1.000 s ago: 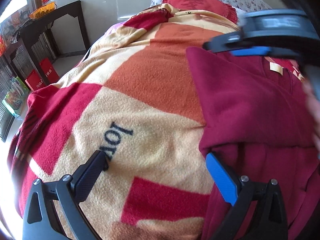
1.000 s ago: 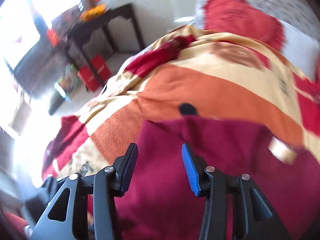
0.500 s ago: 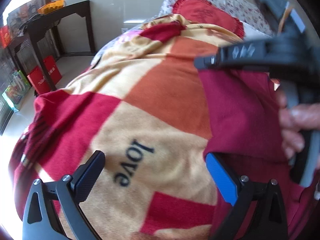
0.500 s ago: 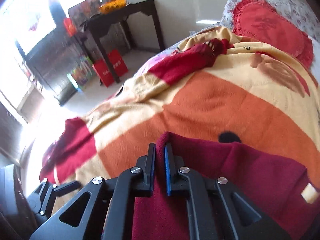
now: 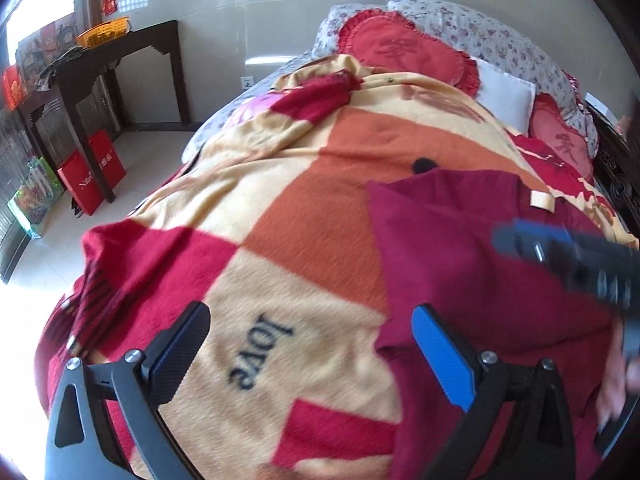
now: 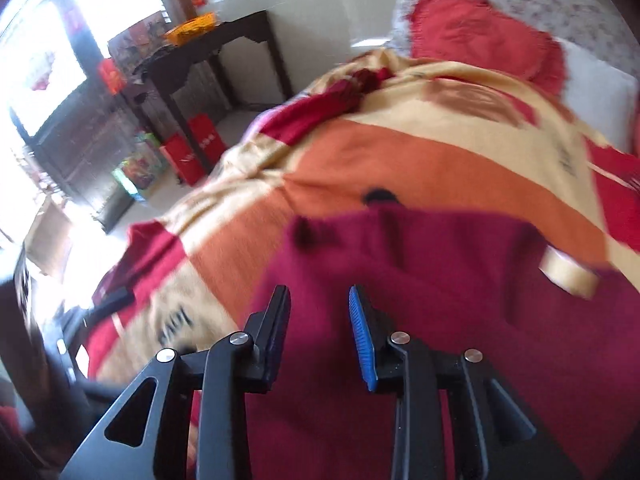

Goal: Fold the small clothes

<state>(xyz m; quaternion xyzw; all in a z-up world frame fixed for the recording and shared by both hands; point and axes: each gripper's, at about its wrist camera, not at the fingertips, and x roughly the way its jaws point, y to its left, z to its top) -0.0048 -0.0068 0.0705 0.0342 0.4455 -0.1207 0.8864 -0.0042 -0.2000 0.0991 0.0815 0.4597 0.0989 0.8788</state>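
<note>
1. Left wrist view: the left hand-held gripper (image 5: pixel 308 344) stands wide open, its black finger on one side and its blue-padded finger on the other, with nothing between them but the blanket (image 5: pixel 304 240) below. The printed word "love" (image 5: pixel 260 354) lies on the blanket between the two fingers.
2. The dark red garment (image 5: pixel 472 272) lies flat on the blanket, ahead of and to the right of this hand-held gripper; its left edge runs just beside the blue pad, which overlaps the cloth's edge in the picture; contact cannot be told. A pale label (image 5: pixel 542 200) sits near the garment's far edge.
3. The right hand-held gripper (image 5: pixel 568 256) shows blurred at the right, over the garment.
4. Beyond the blanket are a red cushion (image 5: pixel 404 52) and a flowered pillow (image 5: pixel 492 36) at the head of the bed; far to the left stands a dark desk (image 5: pixel 120 52) carrying an orange basket (image 5: pixel 105 31).
5. Right wrist view: the right hand-held gripper (image 6: pixel 320 332) has its jaws partly apart, having just been opening. The picture is blurred. The dark red garment (image 6: pixel 440 280) lies beneath and ahead of the fingers, and the pads do not press on it.
6. The label (image 6: pixel 568 276) lies ahead and to the right of this hand-held gripper. Part of the left hand-held gripper (image 6: pixel 110 300) shows at the left edge.
</note>
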